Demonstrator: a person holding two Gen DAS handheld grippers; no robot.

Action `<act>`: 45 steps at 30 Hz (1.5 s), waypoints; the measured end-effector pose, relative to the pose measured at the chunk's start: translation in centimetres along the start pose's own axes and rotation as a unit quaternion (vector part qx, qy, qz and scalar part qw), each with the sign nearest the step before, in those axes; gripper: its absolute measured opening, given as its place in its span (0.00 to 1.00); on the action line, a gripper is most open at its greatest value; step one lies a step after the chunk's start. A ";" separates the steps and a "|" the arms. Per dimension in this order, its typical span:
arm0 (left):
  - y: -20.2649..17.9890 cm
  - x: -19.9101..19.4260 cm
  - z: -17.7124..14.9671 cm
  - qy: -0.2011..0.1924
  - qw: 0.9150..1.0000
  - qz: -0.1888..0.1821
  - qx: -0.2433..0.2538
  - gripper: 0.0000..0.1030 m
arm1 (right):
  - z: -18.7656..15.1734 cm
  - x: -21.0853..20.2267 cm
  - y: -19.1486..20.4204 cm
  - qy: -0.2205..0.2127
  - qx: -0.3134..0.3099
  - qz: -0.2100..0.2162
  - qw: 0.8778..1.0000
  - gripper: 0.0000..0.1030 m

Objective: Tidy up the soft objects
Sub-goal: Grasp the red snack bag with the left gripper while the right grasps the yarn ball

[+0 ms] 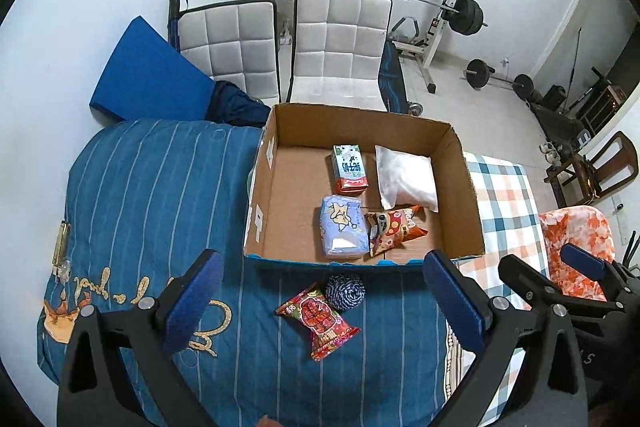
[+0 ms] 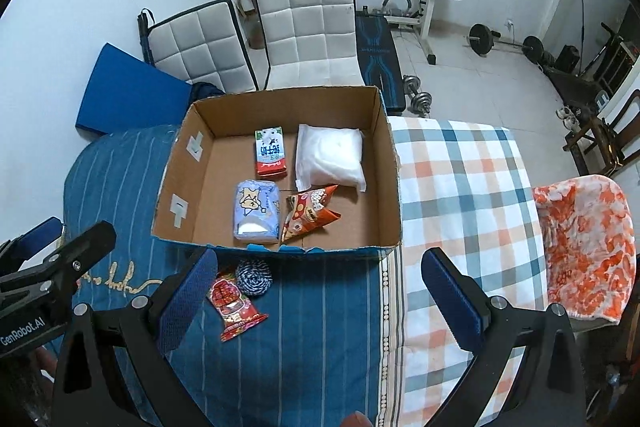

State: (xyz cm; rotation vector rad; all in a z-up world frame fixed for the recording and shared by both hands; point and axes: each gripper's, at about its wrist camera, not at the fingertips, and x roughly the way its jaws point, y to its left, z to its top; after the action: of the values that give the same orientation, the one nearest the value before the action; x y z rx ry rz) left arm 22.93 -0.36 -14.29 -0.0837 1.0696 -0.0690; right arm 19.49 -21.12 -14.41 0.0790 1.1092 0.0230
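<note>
Four packs in the box (image 1: 466, 187), two outside.

Both wrist views are evenly and softly lit by diffuse indoor light; its source is out of frame. Shadows are faint, lying short beneath the cardboard box (image 1: 464, 187) ahead of the left gripper (image 1: 324, 303). A white pack (image 2: 332, 157) in the box is slightly overexposed. Fisheye distortion bends straight lines toward the edges, and black vignetting fills the corners. Focus is sharp centrally, softer near the rim.
</note>
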 end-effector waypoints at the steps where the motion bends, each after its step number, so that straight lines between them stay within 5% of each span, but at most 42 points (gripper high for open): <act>1: -0.2 -0.3 0.0 -0.002 1.000 0.001 0.002 1.00 | -0.1 0.0 0.0 0.002 0.001 0.001 1.000 1.00; 7: -0.6 0.9 -0.6 0.012 1.000 0.011 0.007 1.00 | -1.5 2.9 -1.0 0.037 0.022 0.009 0.999 1.00; 12: -0.4 6.7 -3.3 0.073 0.997 0.031 0.002 0.99 | -4.3 8.2 -2.6 0.097 0.043 0.010 0.994 1.00; 17: -0.1 15.7 -7.8 0.185 0.982 0.040 -0.011 0.99 | -7.3 12.7 -4.2 0.145 0.058 0.001 0.988 1.00; 26: -0.5 24.7 -11.1 0.273 0.960 0.041 -0.041 0.98 | -9.3 17.6 -4.9 0.183 0.069 0.002 0.981 1.00; 30: -0.6 25.3 -11.3 0.259 0.964 0.057 -0.020 0.73 | -9.5 18.6 -3.9 0.189 0.064 0.018 0.980 1.00; 31: -0.5 25.2 -11.4 0.256 0.965 0.061 -0.013 0.55 | -9.5 18.9 -3.5 0.191 0.062 0.029 0.979 1.00; 33: 0.2 24.7 -11.7 0.254 0.966 0.049 -0.014 0.42 | -9.5 19.2 -2.7 0.193 0.060 0.043 0.978 1.00; 40: 4.8 21.3 -14.4 0.253 0.964 0.080 -0.028 0.42 | -9.1 21.6 1.9 0.185 0.045 0.103 0.976 0.98; 45: 7.4 20.6 -15.1 0.258 0.961 0.069 -0.069 0.50 | -8.6 24.5 5.8 0.179 0.036 0.117 0.976 0.84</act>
State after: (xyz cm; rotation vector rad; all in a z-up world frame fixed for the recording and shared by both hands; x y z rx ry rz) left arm 19.64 4.50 -40.23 -0.1195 1.5986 0.1179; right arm 22.85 -13.48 -39.71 0.2796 1.4571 0.2147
